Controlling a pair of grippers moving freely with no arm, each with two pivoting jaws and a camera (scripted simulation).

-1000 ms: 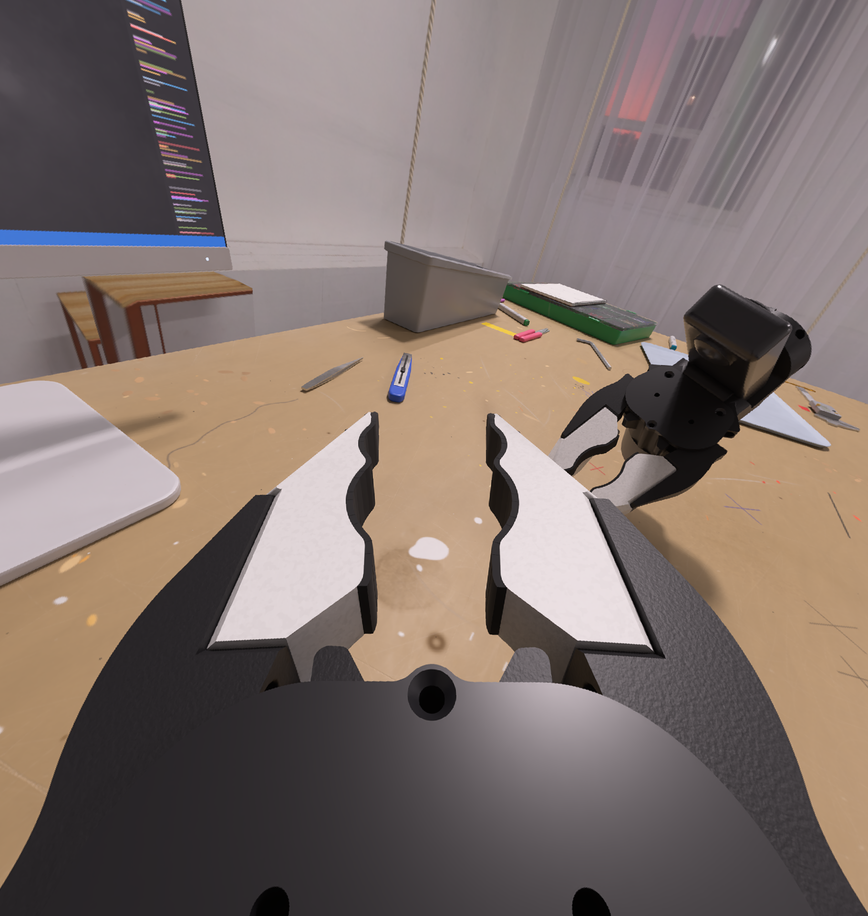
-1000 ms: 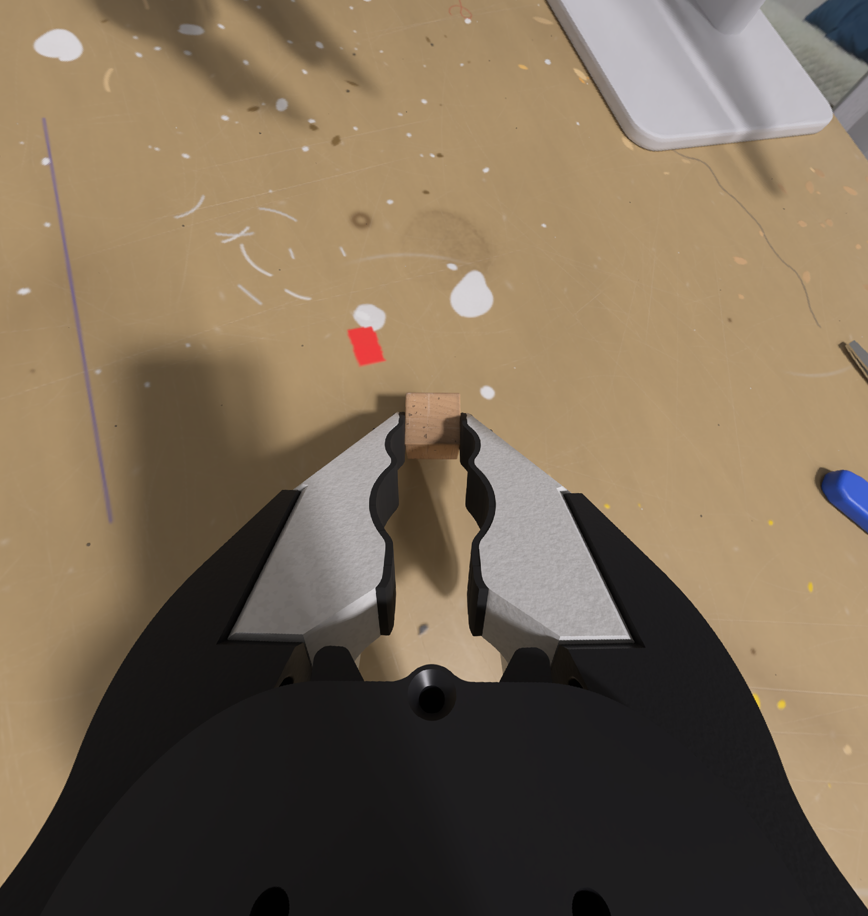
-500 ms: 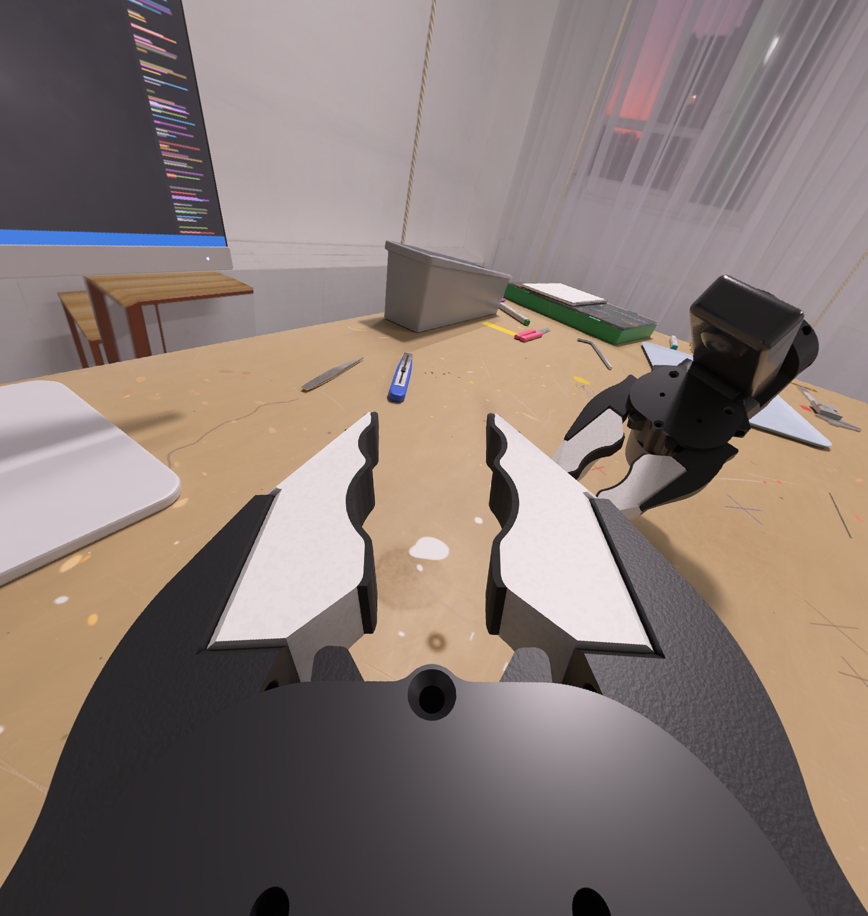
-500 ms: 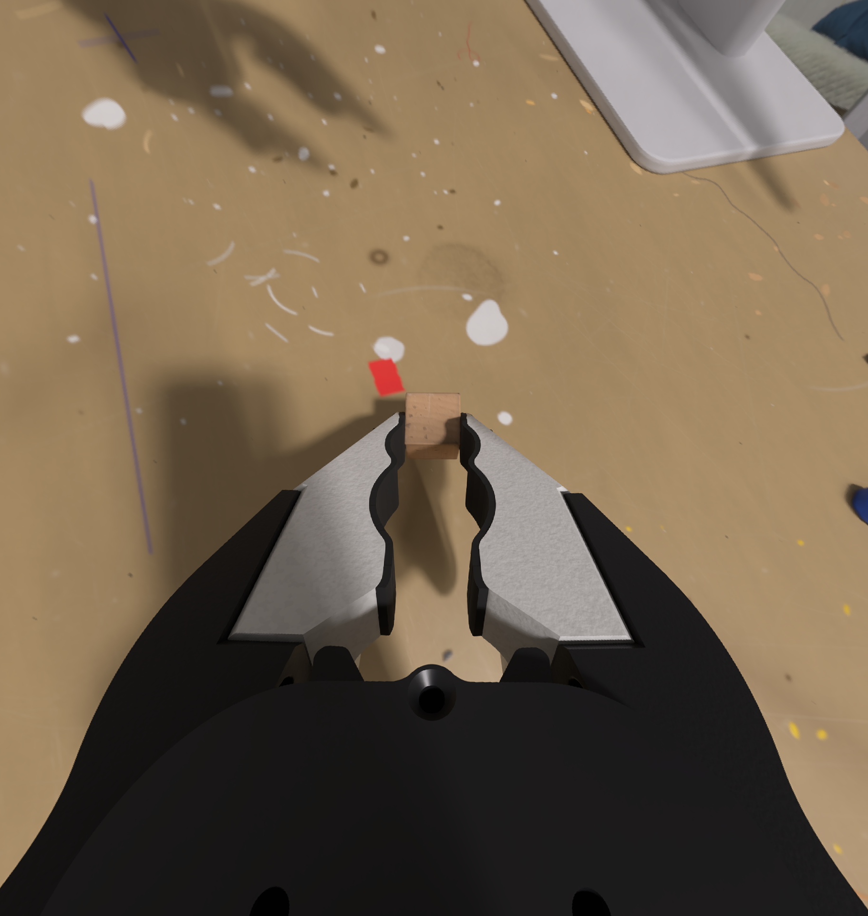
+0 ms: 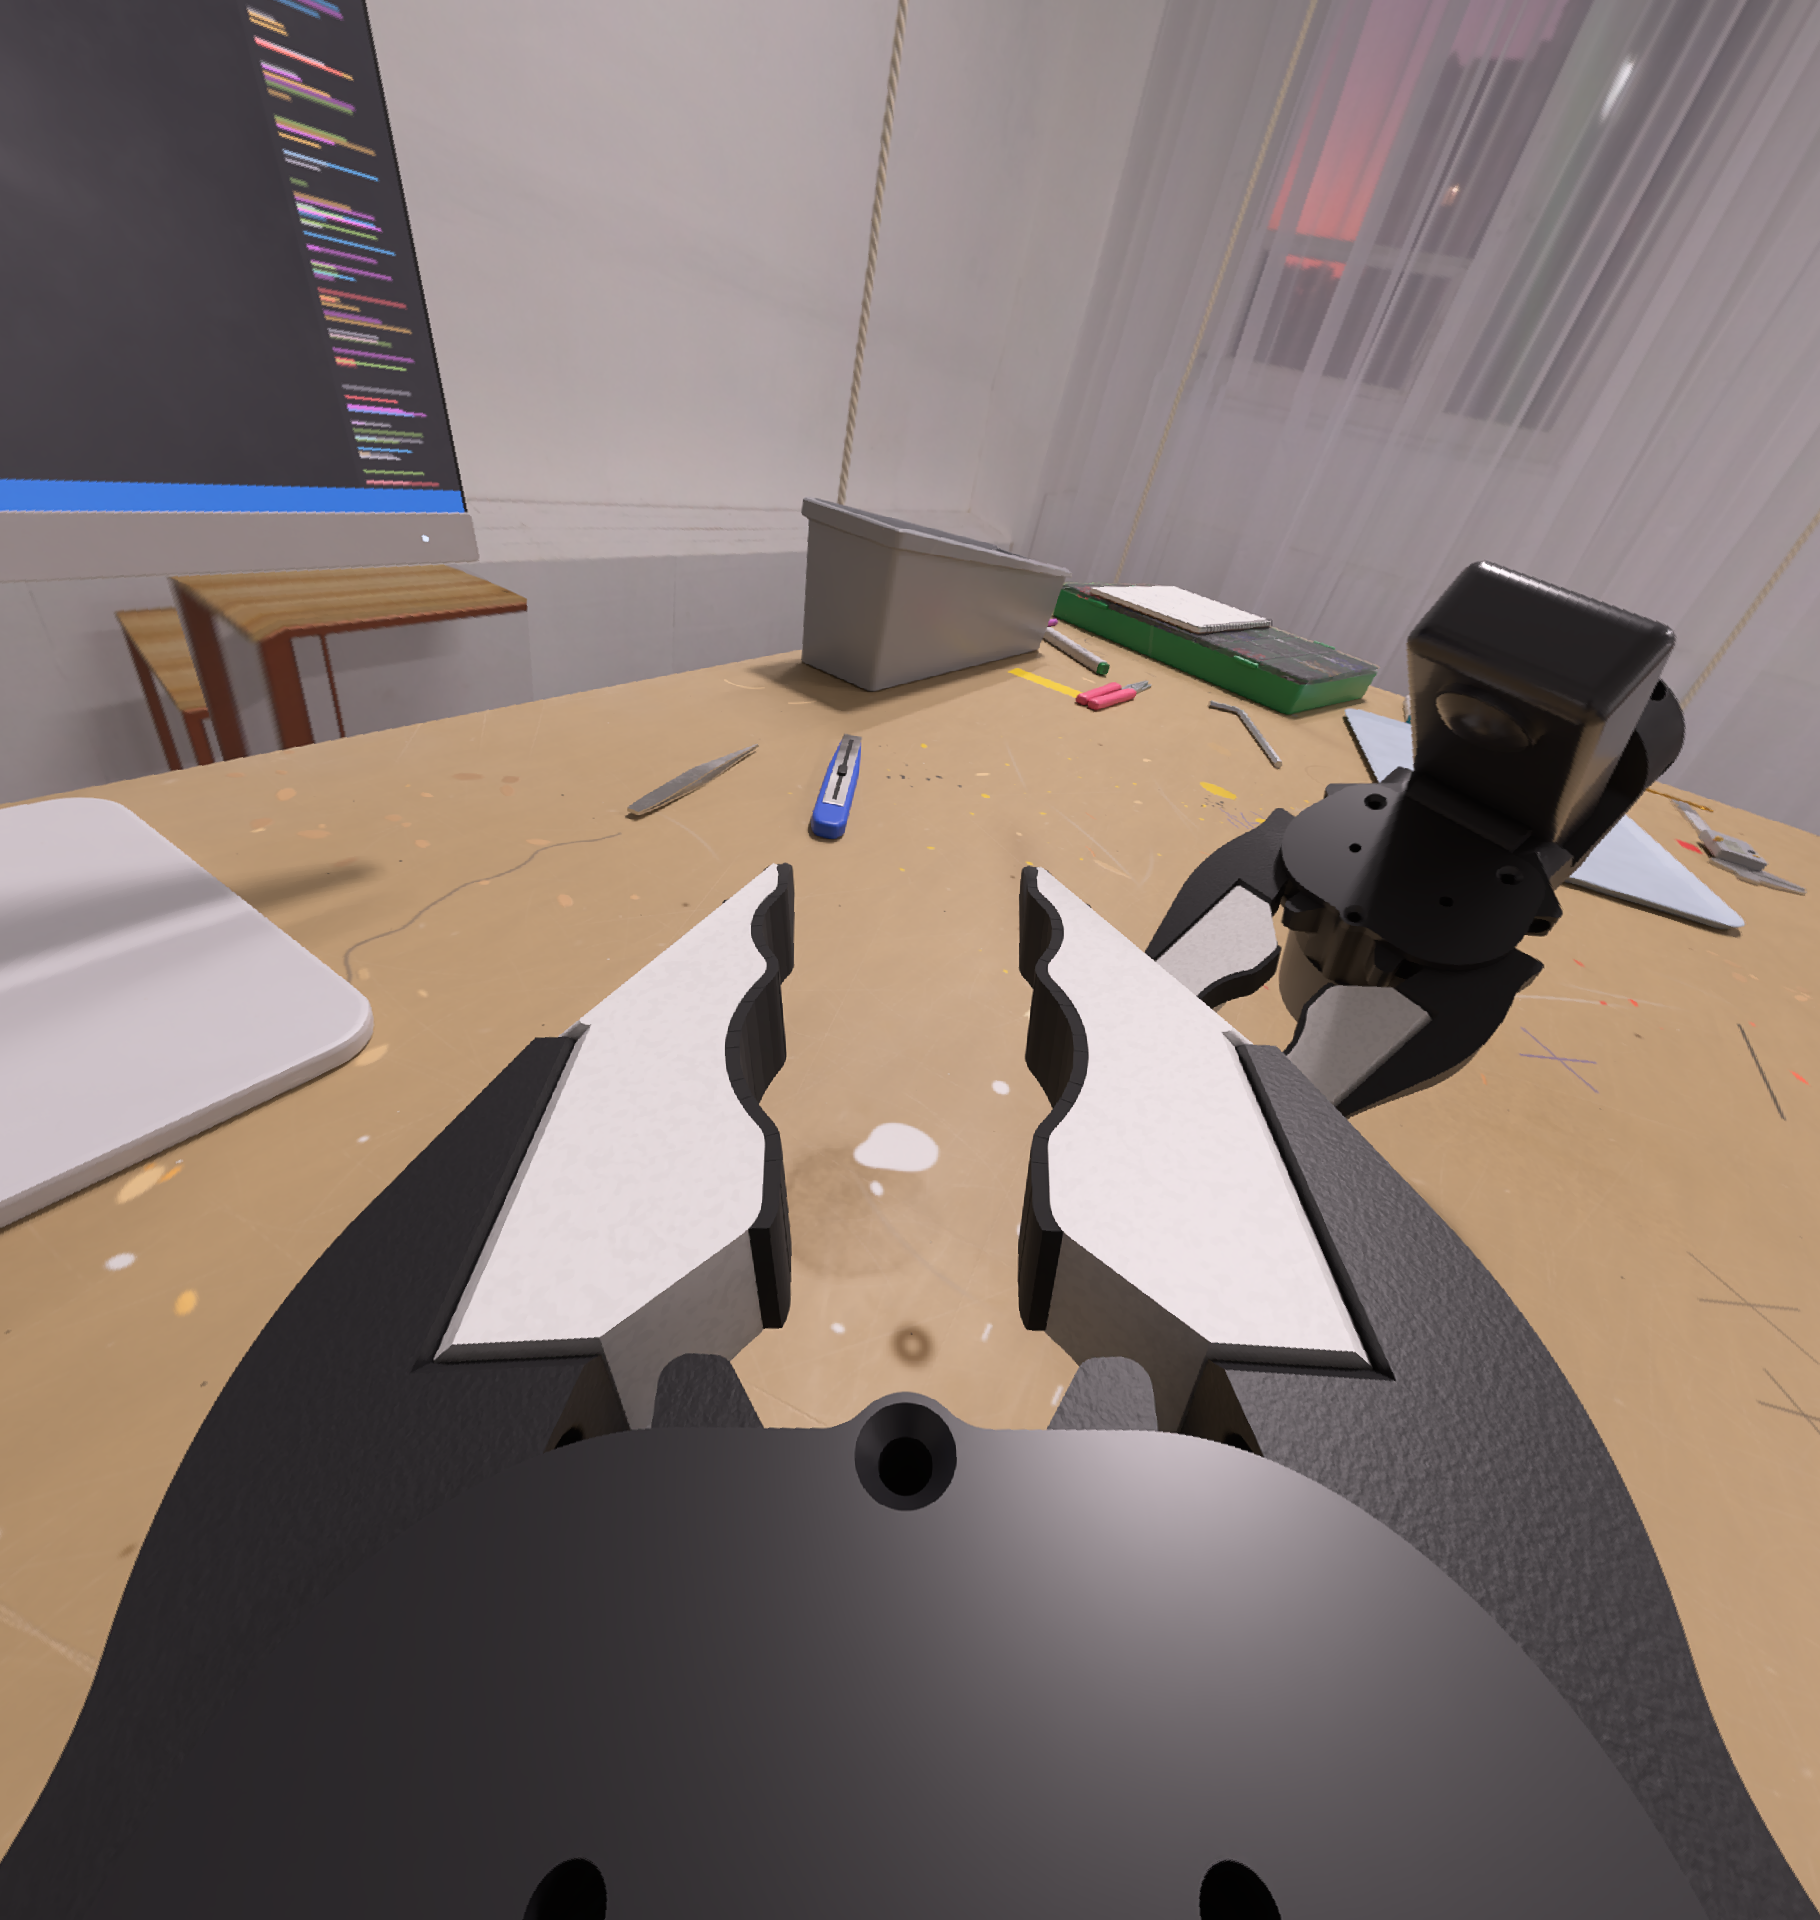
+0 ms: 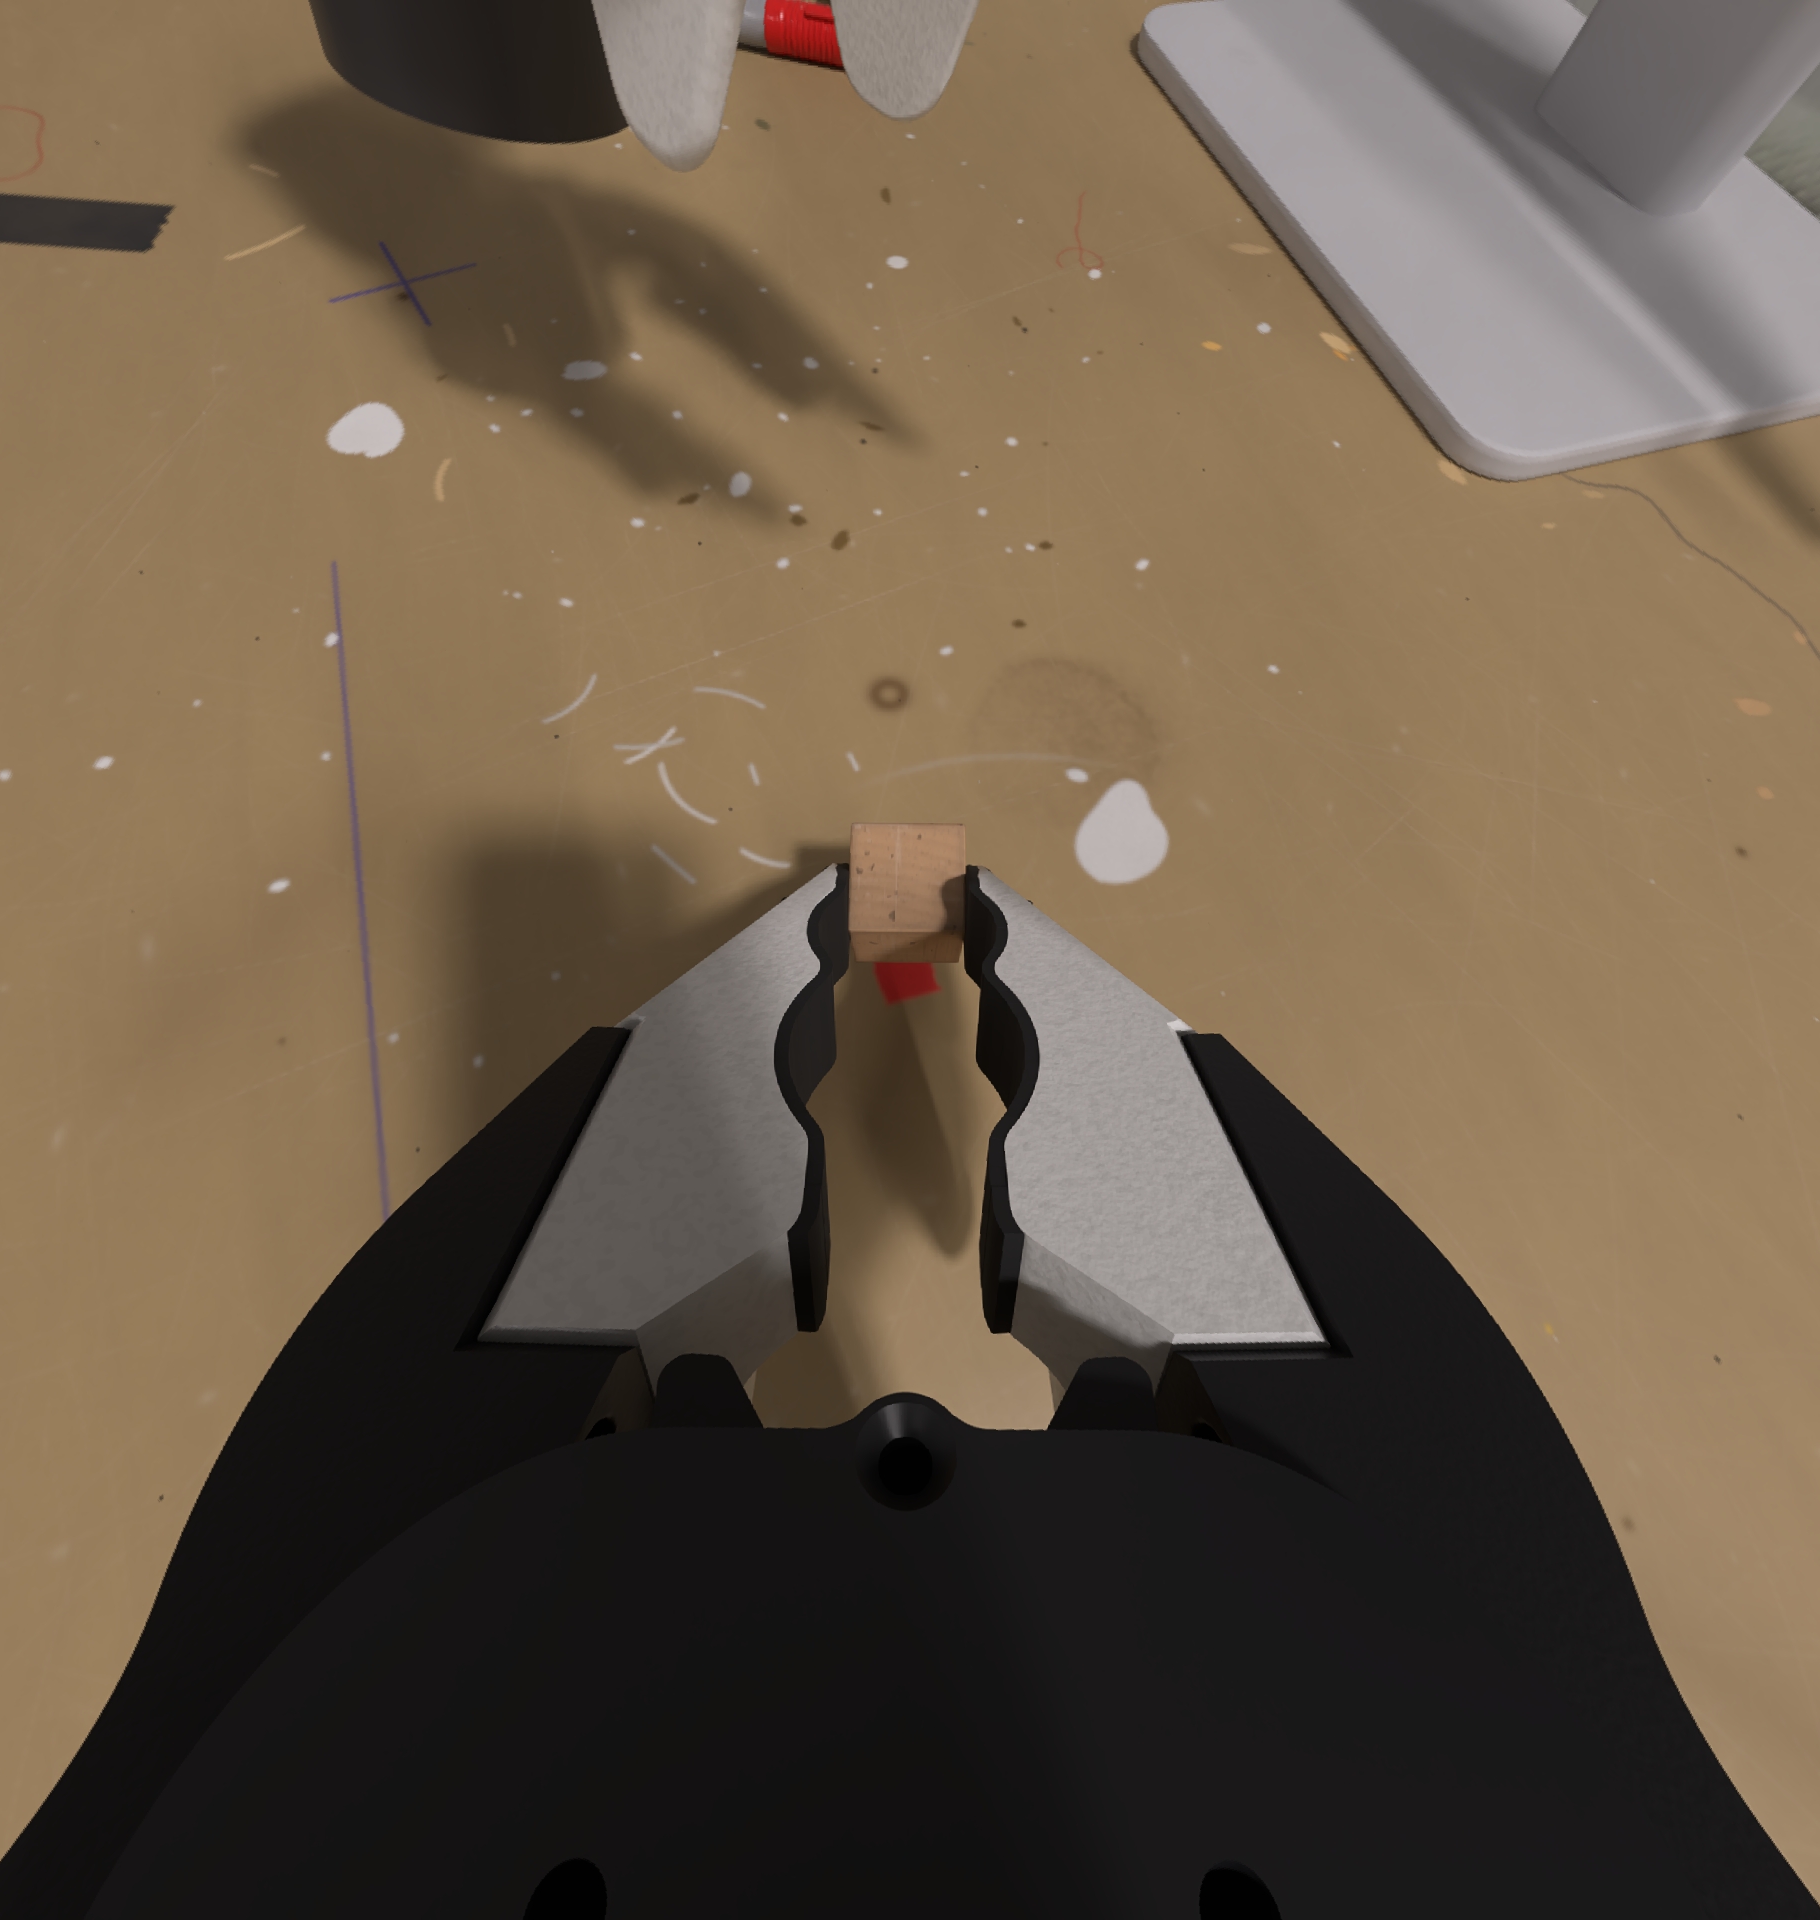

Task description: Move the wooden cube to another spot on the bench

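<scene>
The small wooden cube [image 6: 906, 888] is pinched between the fingertips of my right gripper [image 6: 906, 883], which is shut on it and holds it above the tan bench [image 6: 1405, 935]. A red patch [image 6: 906, 982] on the bench shows just under the cube. My left gripper [image 5: 904, 883] is open and empty above the bench, jaws wide apart. The right gripper also shows in the left wrist view [image 5: 1405, 914], to the right; the cube is hidden there. The left gripper's fingers [image 6: 677, 83] show at the top of the right wrist view.
A white monitor base [image 5: 106, 1018] lies left, also in the right wrist view [image 6: 1508, 291]. A blue utility knife [image 5: 835, 790], a metal file [image 5: 690, 781], a grey box [image 5: 916, 597], a green tray [image 5: 1218, 649] and small tools lie farther back.
My right gripper has risen and moved forward with the cube: the red patch slid from ahead of the cube to under it. The left gripper has not moved.
</scene>
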